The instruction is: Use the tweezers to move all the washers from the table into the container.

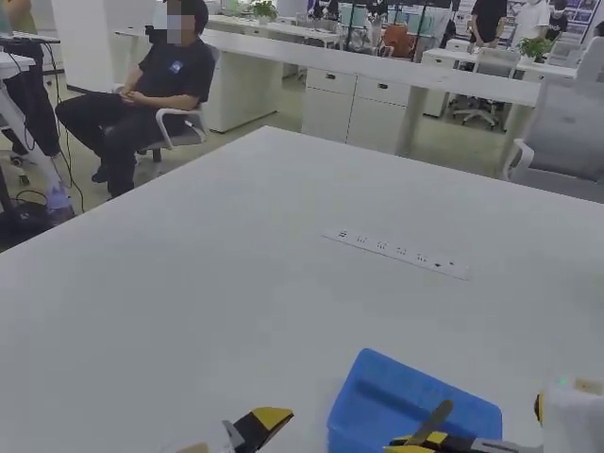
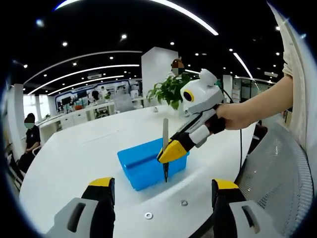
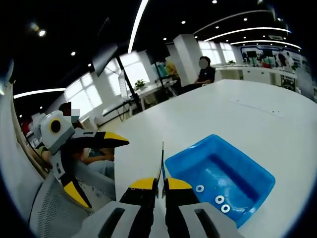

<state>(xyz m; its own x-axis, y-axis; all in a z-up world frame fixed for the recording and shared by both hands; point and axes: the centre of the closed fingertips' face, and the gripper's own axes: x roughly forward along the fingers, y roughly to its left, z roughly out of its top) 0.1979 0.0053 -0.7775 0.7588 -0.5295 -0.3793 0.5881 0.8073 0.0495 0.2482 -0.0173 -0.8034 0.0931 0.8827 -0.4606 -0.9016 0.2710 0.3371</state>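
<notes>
A blue container sits on the white table, with three washers lying inside it. Two more washers lie on the table in front of the container. My right gripper is shut on metal tweezers, whose tips point down at the container's near wall. My left gripper stands open with nothing between its jaws, just short of the two loose washers. In the head view the container is at the bottom, with the tweezers over it.
A flush power socket strip lies in the table beyond the container. A person sits on a chair past the table's far left edge. A grey mesh chair stands by the table's near side.
</notes>
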